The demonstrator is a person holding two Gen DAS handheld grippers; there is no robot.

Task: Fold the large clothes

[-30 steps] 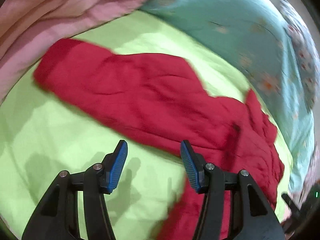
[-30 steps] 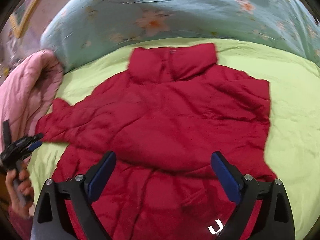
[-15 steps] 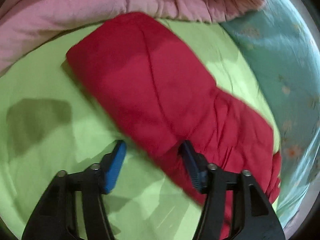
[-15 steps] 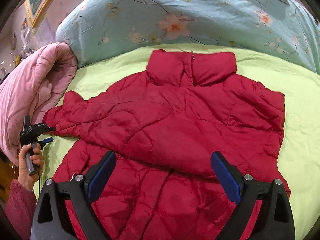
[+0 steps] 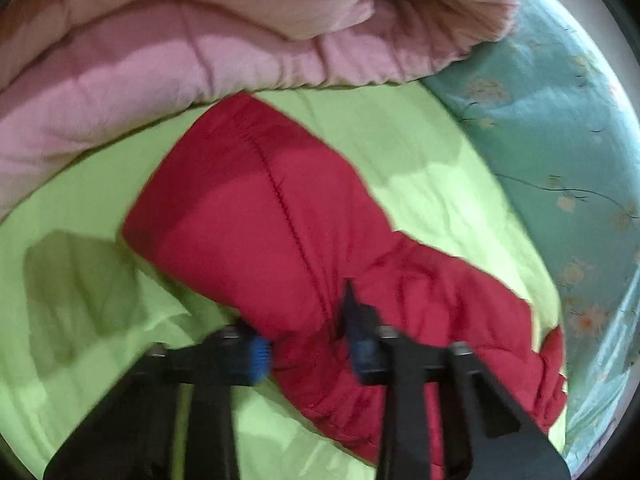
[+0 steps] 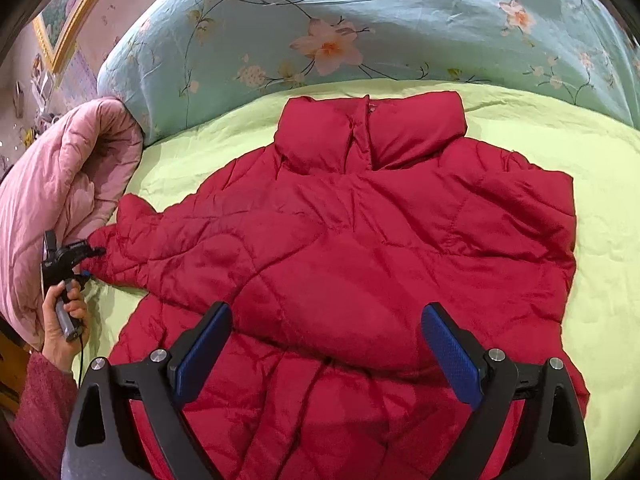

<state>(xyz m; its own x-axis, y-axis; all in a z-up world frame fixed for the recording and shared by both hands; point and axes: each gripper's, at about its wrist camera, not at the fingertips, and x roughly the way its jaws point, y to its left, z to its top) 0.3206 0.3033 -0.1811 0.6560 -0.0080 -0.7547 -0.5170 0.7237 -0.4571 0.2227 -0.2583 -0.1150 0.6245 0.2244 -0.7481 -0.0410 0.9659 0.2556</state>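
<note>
A red puffer jacket [image 6: 360, 248] lies face up on a lime green bedsheet [image 6: 600, 208], collar toward the back. One sleeve is folded across its chest. The other sleeve [image 5: 264, 216] stretches out to the left. My left gripper [image 5: 306, 350] has its jaws around that sleeve near the cuff, with fabric bunched between the blue pads; it also shows in the right wrist view [image 6: 86, 258], held in a hand. My right gripper [image 6: 326, 354] is open and empty above the jacket's lower front.
A pink quilt [image 5: 180, 48] is heaped along the left side of the bed, close behind the sleeve. A teal floral duvet [image 6: 340, 28] lies across the back. A framed picture [image 6: 68, 16] hangs on the far left wall.
My left gripper moved forward onto the outstretched sleeve and its jaws narrowed around the fabric. My right gripper has stayed open over the jacket, drawing slightly nearer.
</note>
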